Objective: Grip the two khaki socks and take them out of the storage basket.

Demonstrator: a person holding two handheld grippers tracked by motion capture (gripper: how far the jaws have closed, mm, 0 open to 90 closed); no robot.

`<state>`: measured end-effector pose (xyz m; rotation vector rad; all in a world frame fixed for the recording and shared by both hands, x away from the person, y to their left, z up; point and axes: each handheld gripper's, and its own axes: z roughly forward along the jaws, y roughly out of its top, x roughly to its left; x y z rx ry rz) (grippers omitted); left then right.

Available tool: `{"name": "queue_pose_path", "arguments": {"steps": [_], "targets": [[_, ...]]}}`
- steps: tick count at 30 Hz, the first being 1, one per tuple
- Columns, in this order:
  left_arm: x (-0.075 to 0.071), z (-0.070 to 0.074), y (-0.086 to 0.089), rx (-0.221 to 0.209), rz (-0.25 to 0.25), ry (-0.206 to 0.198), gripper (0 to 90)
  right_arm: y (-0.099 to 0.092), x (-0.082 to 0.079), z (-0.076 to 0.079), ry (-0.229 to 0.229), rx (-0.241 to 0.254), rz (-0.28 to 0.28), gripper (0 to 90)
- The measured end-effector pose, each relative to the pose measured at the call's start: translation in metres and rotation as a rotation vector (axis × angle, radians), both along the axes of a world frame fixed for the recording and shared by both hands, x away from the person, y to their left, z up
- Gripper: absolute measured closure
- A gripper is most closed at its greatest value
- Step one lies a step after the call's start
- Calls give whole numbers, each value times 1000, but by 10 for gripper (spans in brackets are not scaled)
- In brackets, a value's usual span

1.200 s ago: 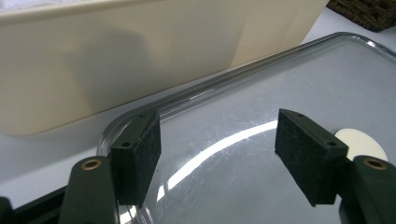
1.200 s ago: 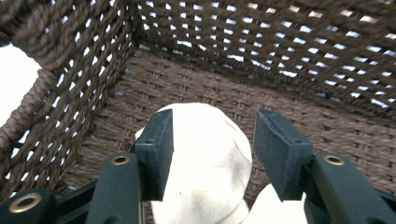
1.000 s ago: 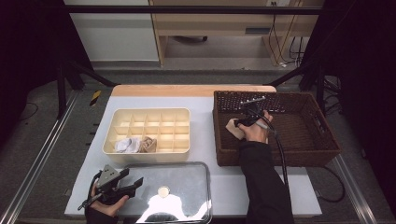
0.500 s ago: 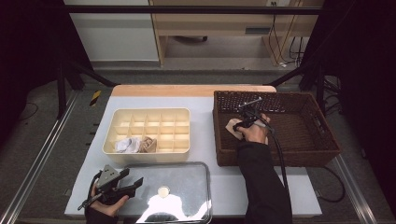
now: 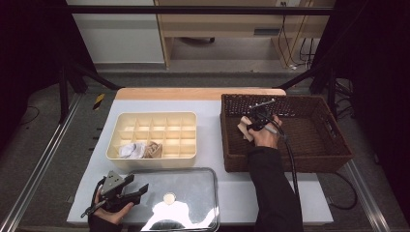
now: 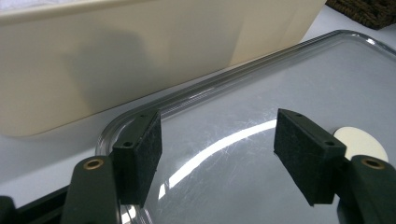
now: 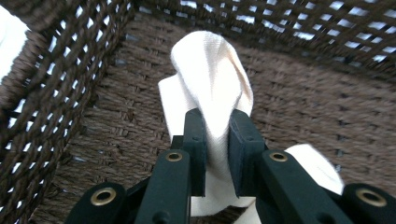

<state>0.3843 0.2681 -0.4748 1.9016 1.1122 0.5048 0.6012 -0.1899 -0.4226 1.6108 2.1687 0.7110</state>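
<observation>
My right gripper (image 7: pixel 217 135) is shut on a cream cloth (image 7: pixel 210 70) inside the dark wicker basket (image 7: pixel 116 130); its jaws have just been closing, and the folded cloth stands pinched between the pads. From above, that gripper (image 5: pixel 253 124) sits near the basket's back left corner, the cloth (image 5: pixel 244 129) sticking out to its left. My left gripper (image 5: pixel 138 186) rests at the table's front left, open, its jaws over the edge of a clear lid (image 5: pixel 179 198). Its own view shows the left gripper (image 6: pixel 217 140) with nothing between the pads above the lid (image 6: pixel 261 93).
A cream divided box (image 5: pixel 152 116) stands left of the basket (image 5: pixel 285 162), with a white cloth (image 5: pixel 131 150) and a tan cloth (image 5: pixel 153 150) in its front left cells. The box wall (image 6: pixel 140 46) rises just beyond the lid. A round white spot (image 6: pixel 359 144) marks the lid.
The right gripper's jaws have come together on the cloth in the basket, and the cloth now shows beside the hand. The left hand has stayed where it was.
</observation>
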Motion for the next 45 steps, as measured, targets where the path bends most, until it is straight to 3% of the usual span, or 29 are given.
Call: {"name": "queue_pose_path", "arguments": {"steps": [5,16,22,27,33,45], "targets": [[1,0,0,-1,2,3,321,-3,-6,11,-46,0,17,793],[1,-1,-1,0,1,5,321,-13,-30,46,-176,88,46,795],[1,-1,-1,0,1,4,322,-10,-25,36,-140,50,49,796],[1,-1,0,1,-1,7,322,-12,-27,42,-170,68,53,806],[1,-1,-1,-1,1,7,323,-21,-45,64,-256,149,66,818],[1,-1,-2,4,2,10,322,-29,-87,93,-355,231,141,820]]}}
